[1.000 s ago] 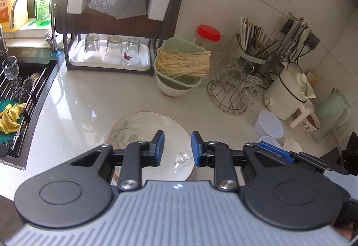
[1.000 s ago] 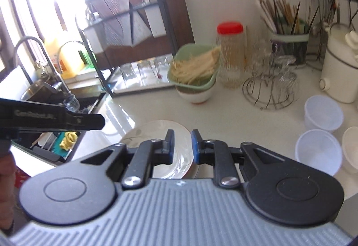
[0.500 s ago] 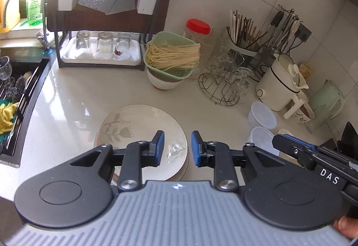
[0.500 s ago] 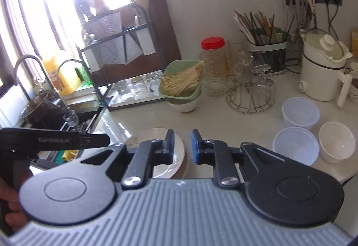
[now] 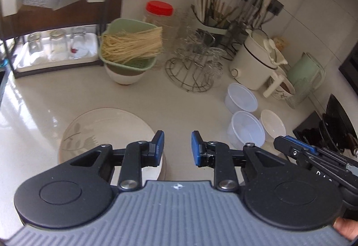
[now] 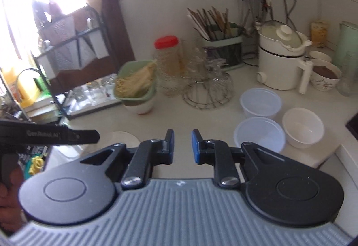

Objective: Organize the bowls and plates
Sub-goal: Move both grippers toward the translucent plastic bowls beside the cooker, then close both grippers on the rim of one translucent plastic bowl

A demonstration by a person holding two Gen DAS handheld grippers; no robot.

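Since the earlier frames both views have been swung toward the right-hand end of the surface point(image 5: 190, 109): the sink has been lost from the left wrist view, and the tubs and bowl have been brought nearer the middle of the right wrist view. The left gripper point(image 5: 177, 147) is seen with its jaws parted by a moderate gap and nothing between them; the right gripper point(image 6: 182, 146) is likewise parted, a little more narrowly, and empty.

The plates point(image 5: 107, 132) are stacked on the surface just beyond and below the left gripper, its left finger overlapping the far rim in the picture. How many are stacked cannot be told for certain; an edge beneath the top one suggests at least two. Well to the right, two translucent plastic tubs point(image 6: 259, 135) and a white bowl point(image 6: 303, 126) are set close together near the white cooker point(image 6: 280, 62).

The plates are judged to be glazed ceramic: stiff, fairly heavy, slippery and breakable, so the rim would best be pinched squarely and deeply, with the load kept level. The tubs are judged light and thin-walled, liable to flex; one wall should be taken gently at the lip. The bowl is probably rigid and should be taken at its rim.
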